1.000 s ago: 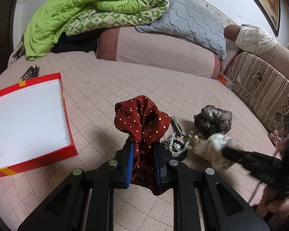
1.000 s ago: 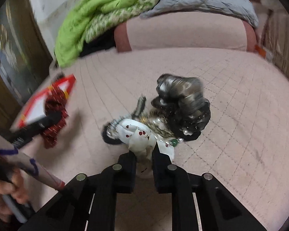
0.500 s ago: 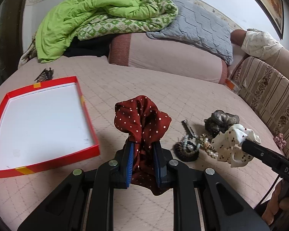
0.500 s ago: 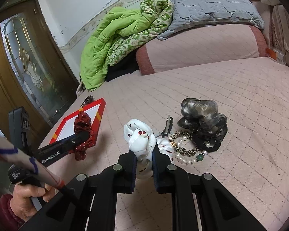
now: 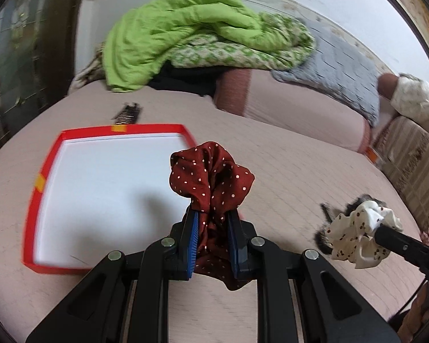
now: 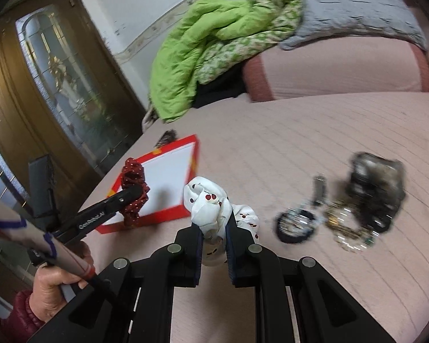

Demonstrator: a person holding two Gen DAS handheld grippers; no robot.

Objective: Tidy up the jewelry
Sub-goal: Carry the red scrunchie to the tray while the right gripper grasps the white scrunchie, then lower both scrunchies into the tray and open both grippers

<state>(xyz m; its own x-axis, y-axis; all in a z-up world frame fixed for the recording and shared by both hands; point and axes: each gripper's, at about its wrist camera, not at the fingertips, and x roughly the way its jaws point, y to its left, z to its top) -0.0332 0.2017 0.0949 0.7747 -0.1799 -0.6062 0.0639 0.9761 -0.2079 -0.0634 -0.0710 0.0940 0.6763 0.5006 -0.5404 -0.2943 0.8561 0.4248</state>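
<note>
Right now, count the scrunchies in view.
3, maybe more hidden: a red scrunchie in the left gripper, a white scrunchie in the right gripper, a dark scrunchie in the pile on the bed.

You see a maroon white-dotted scrunchie (image 5: 211, 177), a white cherry-print scrunchie (image 5: 360, 234), and a red-rimmed white tray (image 5: 34, 200) at left.

Both wrist views look steeply down, close over the bed (image 5: 286, 148), sharing the red tray (image 5: 40, 183) (each glimpses the other's jaws).

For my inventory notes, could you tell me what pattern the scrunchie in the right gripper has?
White scrunchie with small dark red cherries, clearest in the right wrist view.
</note>
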